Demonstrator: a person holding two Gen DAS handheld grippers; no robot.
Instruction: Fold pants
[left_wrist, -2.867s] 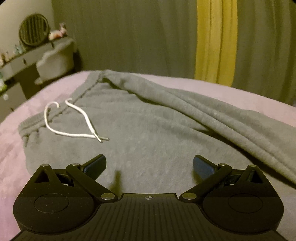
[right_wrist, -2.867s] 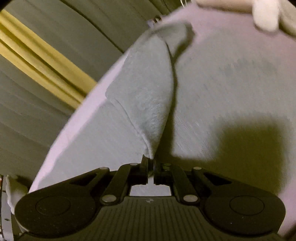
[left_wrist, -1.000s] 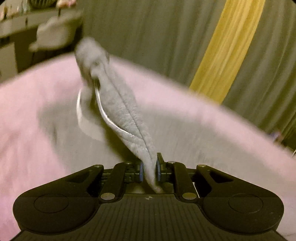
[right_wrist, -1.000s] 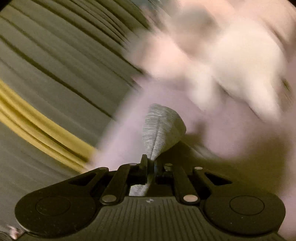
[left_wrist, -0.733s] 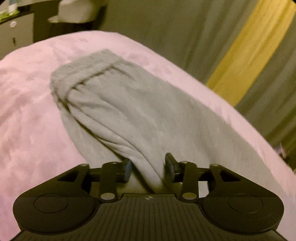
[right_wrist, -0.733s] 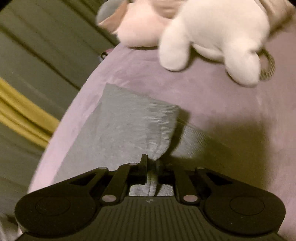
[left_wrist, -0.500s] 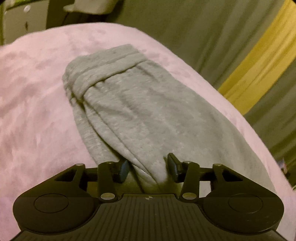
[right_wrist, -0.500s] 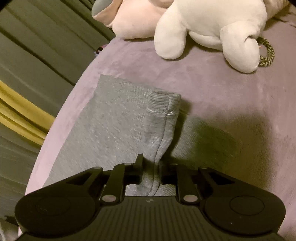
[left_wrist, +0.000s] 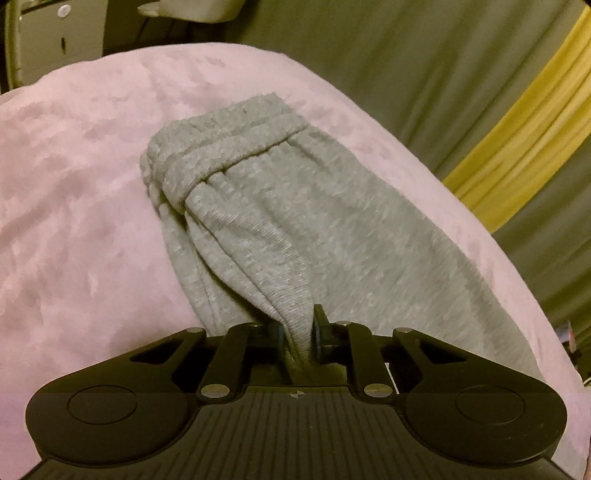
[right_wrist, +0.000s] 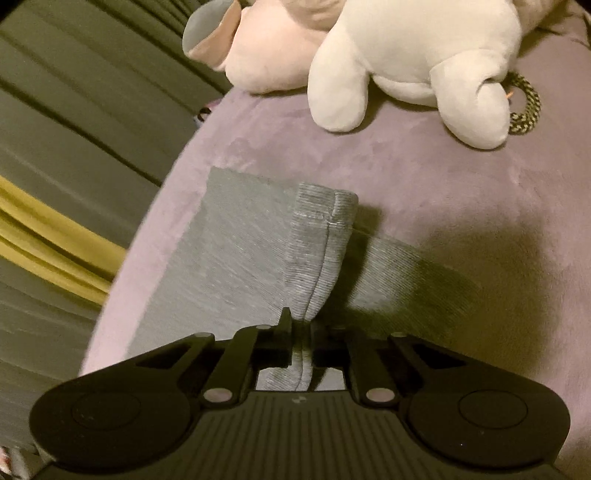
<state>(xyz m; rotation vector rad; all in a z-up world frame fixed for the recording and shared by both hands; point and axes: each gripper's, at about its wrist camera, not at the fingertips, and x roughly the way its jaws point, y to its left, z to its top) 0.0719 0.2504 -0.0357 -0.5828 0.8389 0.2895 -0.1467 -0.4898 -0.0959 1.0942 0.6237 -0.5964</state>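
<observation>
Grey sweatpants (left_wrist: 332, 221) lie folded lengthwise on the pink bed cover (left_wrist: 74, 192), the elastic waistband (left_wrist: 221, 147) at the far end. My left gripper (left_wrist: 297, 326) is closing its jaws on a raised fold of the pants near the waist end, and the pads press the cloth. In the right wrist view the leg end (right_wrist: 229, 251) lies flat near the bed's edge. My right gripper (right_wrist: 301, 326) is closing on a pinched ridge of cloth that runs up to the ribbed cuff (right_wrist: 325, 206).
White and pink plush toys (right_wrist: 406, 55) lie on the bed just beyond the cuff, with a braided ring (right_wrist: 524, 107) beside them. Green curtains with a yellow stripe (left_wrist: 517, 129) hang past the bed's edge. A cabinet (left_wrist: 55, 33) stands at the far left.
The pants came down from hanging in both grippers to lying folded on the bed. Both jaws opened briefly around the cloth and have closed on it again.
</observation>
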